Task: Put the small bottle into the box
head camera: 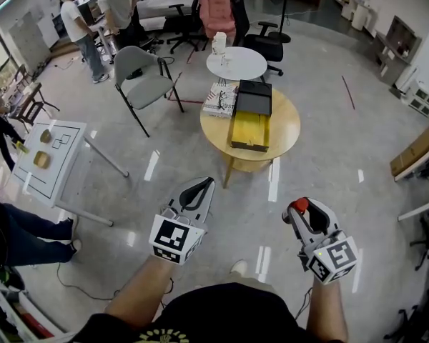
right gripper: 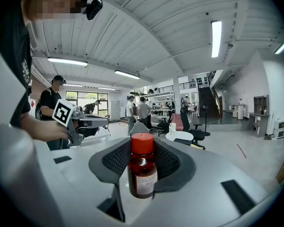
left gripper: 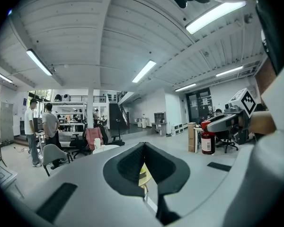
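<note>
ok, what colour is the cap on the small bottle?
Red cap on the small bottle; shows best in the right gripper view.

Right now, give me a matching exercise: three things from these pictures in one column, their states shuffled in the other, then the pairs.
1. small bottle
2. left gripper
3. box

A. lying open on the round wooden table
B. shut, nothing between its jaws
C. clamped in the right gripper

Pairs: 1-C, 2-B, 3-A.
</note>
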Demonstrator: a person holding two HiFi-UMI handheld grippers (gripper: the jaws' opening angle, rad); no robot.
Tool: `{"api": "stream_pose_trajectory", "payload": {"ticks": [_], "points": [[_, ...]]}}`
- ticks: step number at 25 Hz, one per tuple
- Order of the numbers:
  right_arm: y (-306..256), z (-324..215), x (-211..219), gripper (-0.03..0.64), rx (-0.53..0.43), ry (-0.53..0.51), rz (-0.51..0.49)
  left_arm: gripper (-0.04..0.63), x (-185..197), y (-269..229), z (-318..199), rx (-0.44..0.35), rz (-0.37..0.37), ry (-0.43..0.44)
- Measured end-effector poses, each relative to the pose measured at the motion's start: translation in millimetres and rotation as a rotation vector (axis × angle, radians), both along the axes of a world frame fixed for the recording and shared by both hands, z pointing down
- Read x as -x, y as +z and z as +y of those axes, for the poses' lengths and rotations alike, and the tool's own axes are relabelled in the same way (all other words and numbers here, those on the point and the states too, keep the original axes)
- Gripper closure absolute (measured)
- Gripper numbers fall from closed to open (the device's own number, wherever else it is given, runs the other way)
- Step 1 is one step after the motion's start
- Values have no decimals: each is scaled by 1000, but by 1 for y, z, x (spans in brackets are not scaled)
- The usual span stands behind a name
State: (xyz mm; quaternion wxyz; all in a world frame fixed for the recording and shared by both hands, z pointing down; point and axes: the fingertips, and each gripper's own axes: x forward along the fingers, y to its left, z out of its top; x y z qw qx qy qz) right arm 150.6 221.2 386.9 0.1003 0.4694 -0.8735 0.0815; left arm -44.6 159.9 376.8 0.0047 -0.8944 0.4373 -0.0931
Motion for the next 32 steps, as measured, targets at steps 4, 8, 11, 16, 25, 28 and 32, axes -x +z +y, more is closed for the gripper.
{"api": "stream_pose_trajectory", "payload": {"ticks": [4,8,11,16,25,28,32], "points": [[0,-13,-20,463,-4,-11,-16,580,-12,-4,-14,-10,-9,-29],[0,-23,-44,463,-5,-18,-23,580,-28,-6,-22,-11,-6,-53],[1,-33,-59,463,-13,-23,-25,580,-39,-7,-24,-24,-12,-58],[2,-43,-66,463,-5,-37,-35,580,-39,-5,-26,-16,-17,-84],[3,-49,-61,463,-10,-48,-36,580,-28,-2,-28,-13,-2,-109],[2,-55,-57,463,-15,-45,-38,580,-26,-3,-33,-20,-6,-107],[1,-62,-51,463,-14,-49,-31,580,-24,-2,-43,-20,-7,-103]]}}
